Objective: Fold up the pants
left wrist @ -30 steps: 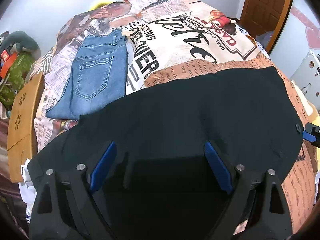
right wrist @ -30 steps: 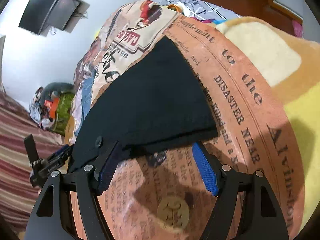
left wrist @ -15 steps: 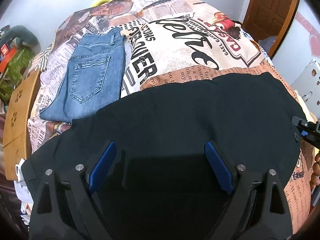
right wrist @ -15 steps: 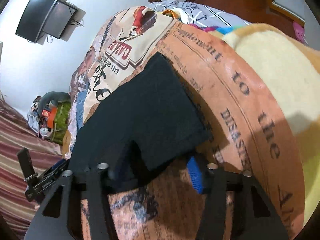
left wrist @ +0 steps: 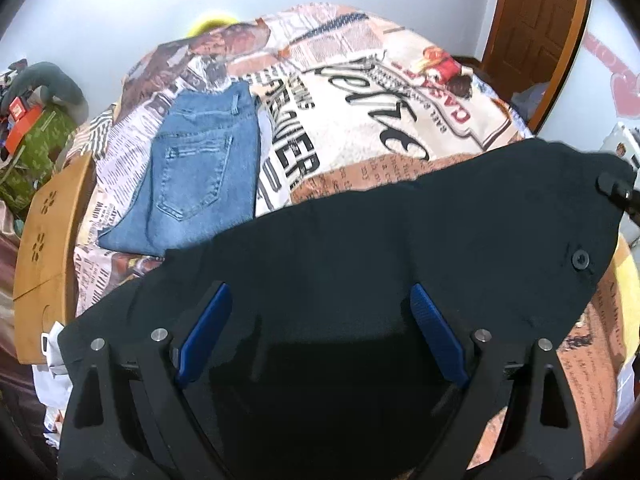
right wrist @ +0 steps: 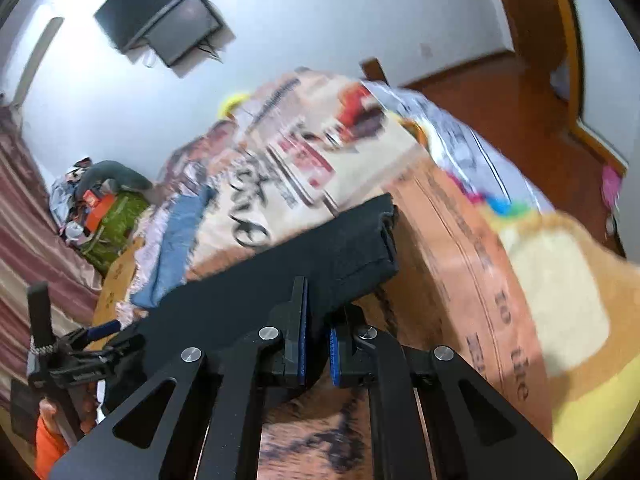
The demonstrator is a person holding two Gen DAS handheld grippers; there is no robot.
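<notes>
Black pants (left wrist: 400, 240) lie spread across the near part of the bed. My left gripper (left wrist: 320, 292) hovers over their near middle, jaws wide apart, blue pads clear of the cloth. In the right wrist view my right gripper (right wrist: 318, 306) is closing, and its pads pinch the near edge of the black pants (right wrist: 280, 280), whose folded end is raised off the bedspread. That right gripper (left wrist: 616, 190) shows at the far right of the left wrist view, by the pants' lifted corner. The left gripper (right wrist: 104, 332) appears at the lower left, held by a hand.
Folded blue jeans (left wrist: 200, 176) lie on the newspaper-print bedspread (left wrist: 360, 80) at the far left. A wooden board (left wrist: 48, 240) stands at the bed's left edge, with a pile of clutter (left wrist: 28, 148) beyond. A yellow blanket (right wrist: 560, 300) is at the right. A door (left wrist: 532, 20) stands behind.
My right gripper has closed onto the edge of the black pants, risen and rolled, lifting that end off the bed. The left gripper has stayed open and risen slightly.
</notes>
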